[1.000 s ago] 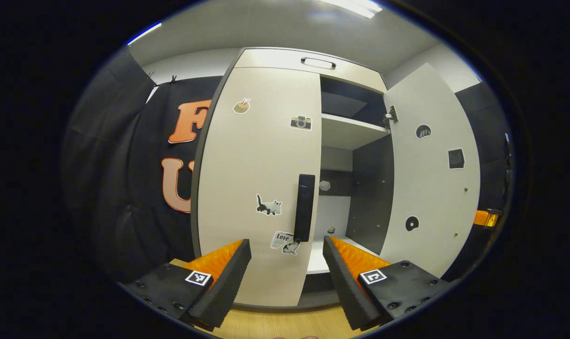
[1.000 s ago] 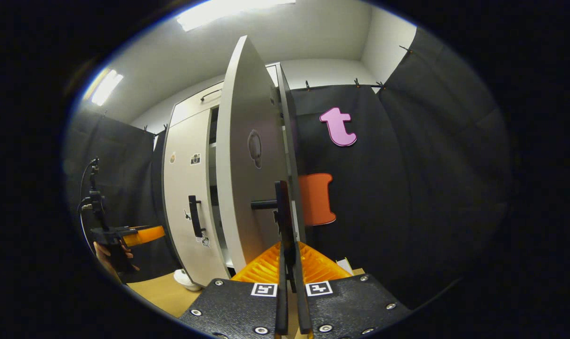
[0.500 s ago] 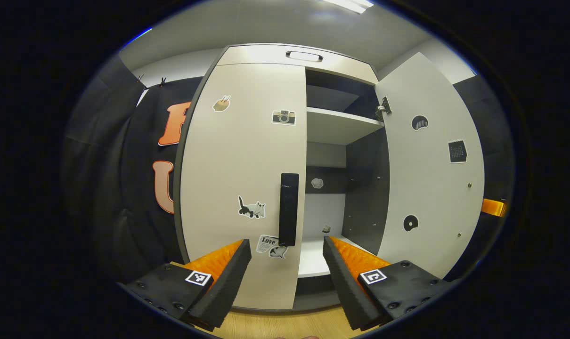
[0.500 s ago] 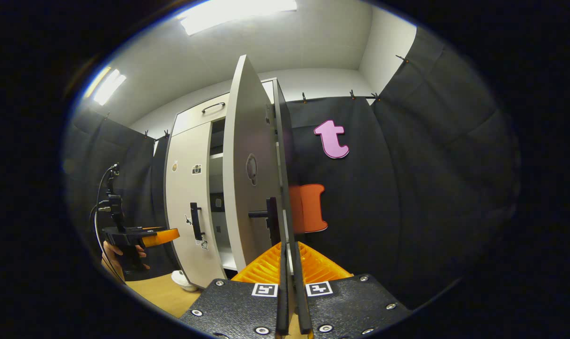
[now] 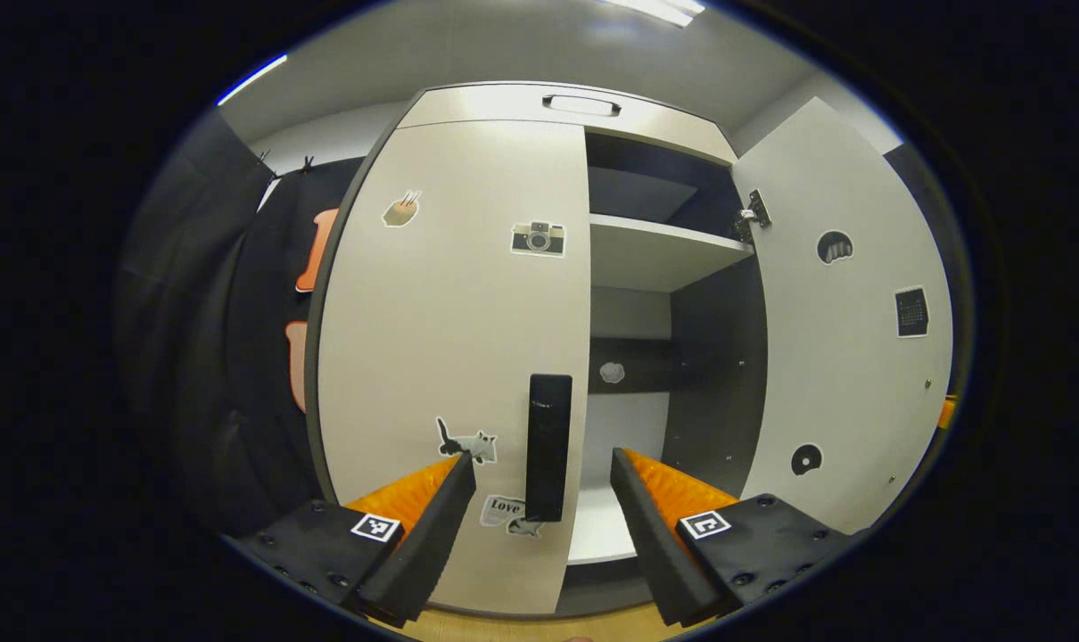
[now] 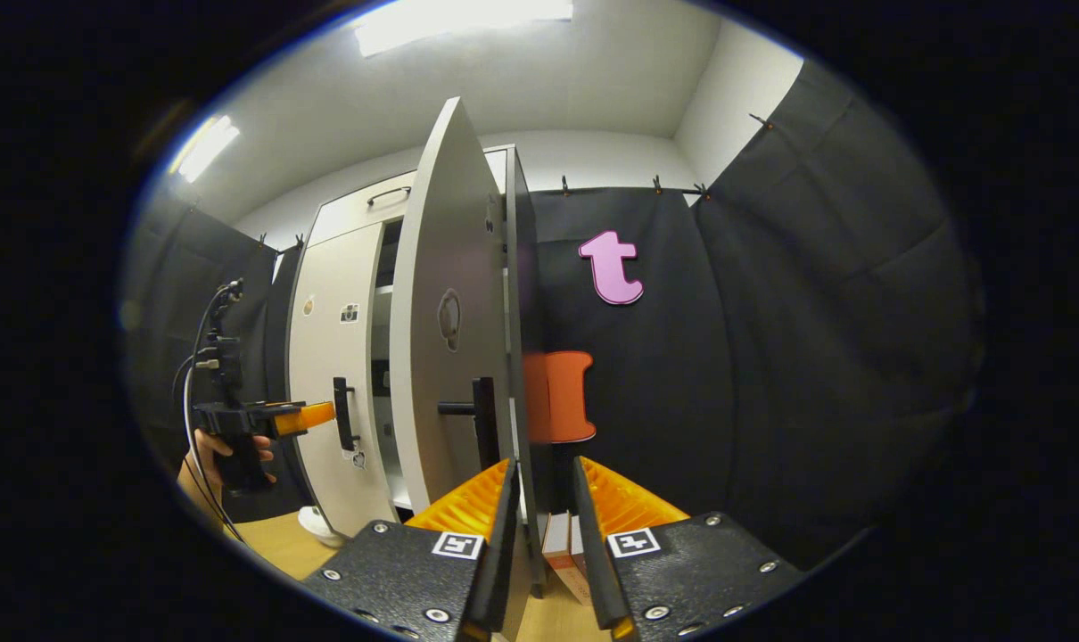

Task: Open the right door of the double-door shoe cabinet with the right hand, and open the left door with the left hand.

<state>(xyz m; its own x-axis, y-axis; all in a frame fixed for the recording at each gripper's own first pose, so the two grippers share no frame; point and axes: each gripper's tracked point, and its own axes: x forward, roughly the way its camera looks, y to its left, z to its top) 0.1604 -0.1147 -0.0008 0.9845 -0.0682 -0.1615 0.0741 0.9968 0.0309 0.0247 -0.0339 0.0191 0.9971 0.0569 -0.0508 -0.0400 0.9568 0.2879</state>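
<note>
Left tool [image 5: 544, 513], released with fingers spread, faces the closed left door's handle [image 5: 548, 446]; straddle it squarely, clench, then pull along the hinge arc. Right tool [image 6: 544, 535], parted, flanks the already open right door's [image 6: 446, 321] edge.

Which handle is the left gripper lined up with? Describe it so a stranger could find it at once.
Start at the tall pale shoe cabinet: its right door is swung open, its left door is closed. On the closed door's inner edge, low down, sits a black upright bar handle. Cat stickers lie beside it, and it stands between the left gripper fingers.
</note>
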